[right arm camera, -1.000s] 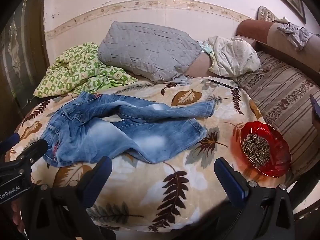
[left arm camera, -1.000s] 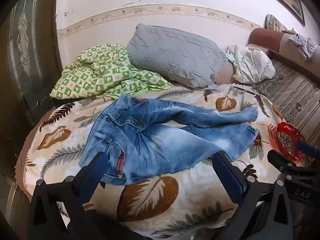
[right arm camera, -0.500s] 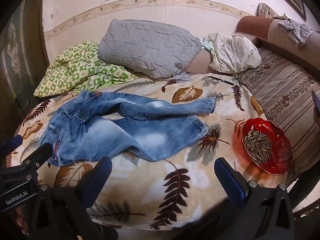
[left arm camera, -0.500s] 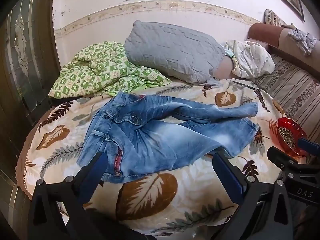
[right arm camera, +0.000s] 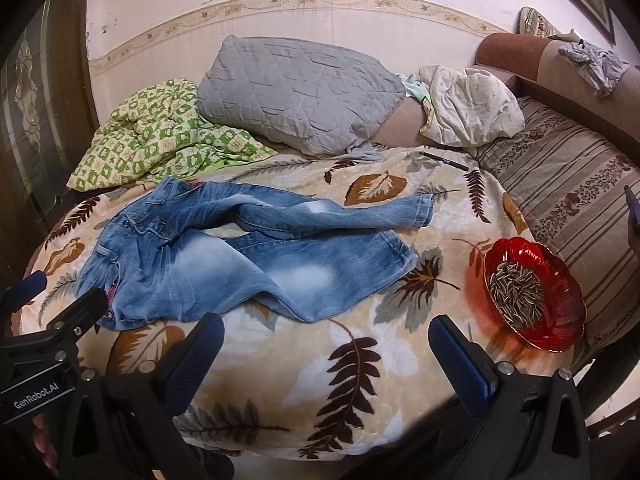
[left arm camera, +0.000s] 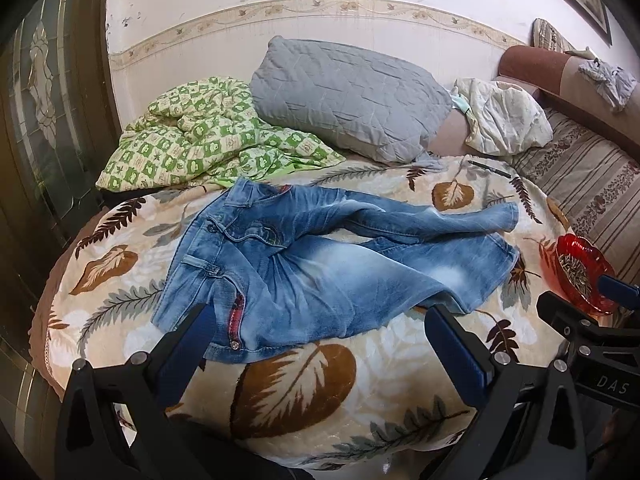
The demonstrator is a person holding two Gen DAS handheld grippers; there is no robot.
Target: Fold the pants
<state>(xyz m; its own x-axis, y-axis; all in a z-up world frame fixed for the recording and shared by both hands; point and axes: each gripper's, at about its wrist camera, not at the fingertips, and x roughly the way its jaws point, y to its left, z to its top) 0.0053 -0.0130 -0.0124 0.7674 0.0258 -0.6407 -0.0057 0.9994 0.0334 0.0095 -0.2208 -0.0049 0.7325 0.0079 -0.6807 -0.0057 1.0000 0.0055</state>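
Note:
Faded blue jeans (left arm camera: 320,264) lie crumpled on the leaf-print blanket (left arm camera: 296,392), waist at the left, legs spread to the right with one leg bent across the other. They also show in the right wrist view (right arm camera: 240,264). My left gripper (left arm camera: 320,344) is open and empty, hovering near the waistband at the front edge of the jeans. My right gripper (right arm camera: 324,352) is open and empty, above bare blanket in front of the lower leg. Each gripper shows at the edge of the other's view.
A red glass bowl of seeds (right arm camera: 532,292) sits on the blanket right of the jeans. A grey pillow (left arm camera: 348,96), a green checked quilt (left arm camera: 200,140), a white bundle (left arm camera: 504,116) and a pen (right arm camera: 444,160) lie behind. A striped sofa cushion (right arm camera: 568,184) is at right.
Both grippers have moved slightly forward and up over the bed; the jeans appear a little lower in both views. Nothing was grasped; the jeans have not moved.

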